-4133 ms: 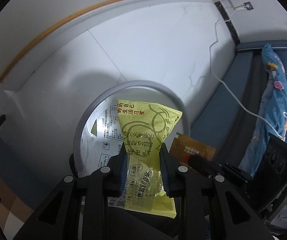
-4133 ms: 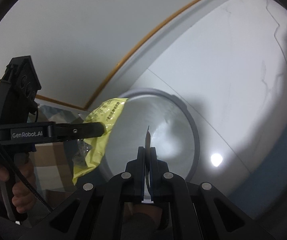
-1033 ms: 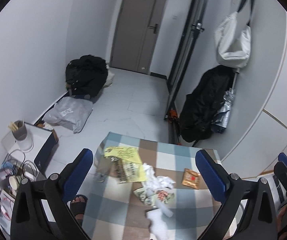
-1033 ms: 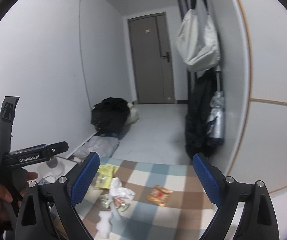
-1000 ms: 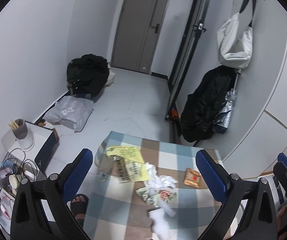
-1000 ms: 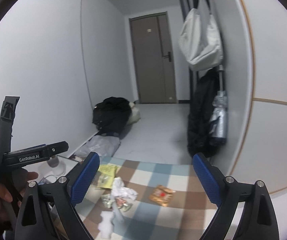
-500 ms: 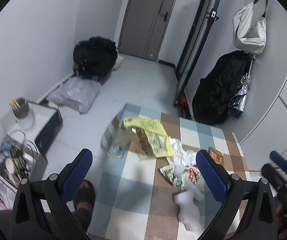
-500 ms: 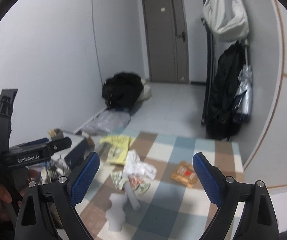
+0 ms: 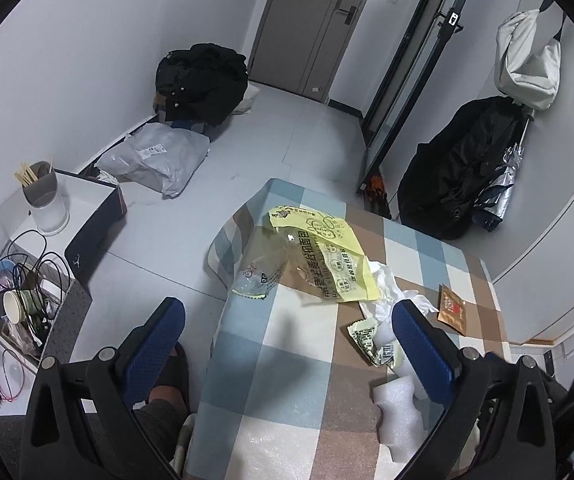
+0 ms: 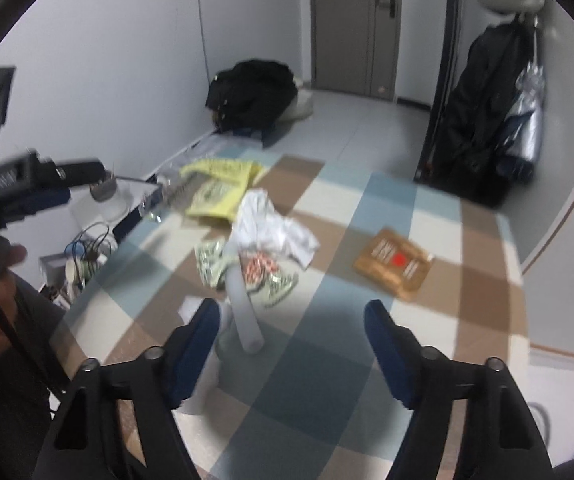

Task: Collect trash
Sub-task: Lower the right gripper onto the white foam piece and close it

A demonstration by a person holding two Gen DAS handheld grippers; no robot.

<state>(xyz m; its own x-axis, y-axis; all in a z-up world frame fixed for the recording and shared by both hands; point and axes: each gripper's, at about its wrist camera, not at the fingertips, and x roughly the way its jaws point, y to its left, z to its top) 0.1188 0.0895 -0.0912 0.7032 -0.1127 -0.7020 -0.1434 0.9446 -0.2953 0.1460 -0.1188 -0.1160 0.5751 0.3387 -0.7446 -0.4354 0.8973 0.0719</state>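
Both my left fingers (image 9: 287,344) and right fingers (image 10: 291,340) are spread, empty, above the tabletop (image 9: 287,380). Ahead lies the yellow wrapper (image 9: 327,256); a careless pinch might nudge it over the edge.

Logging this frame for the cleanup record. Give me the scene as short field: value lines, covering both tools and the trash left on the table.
left tool: open, empty, above the table
right tool: open, empty, above the table
surface: checkered tablecloth
trash at far edge: yellow wrapper
trash in middle: crumpled white tissue, small green-white wrappers, white foam piece
trash apart, to the right: brown sachet
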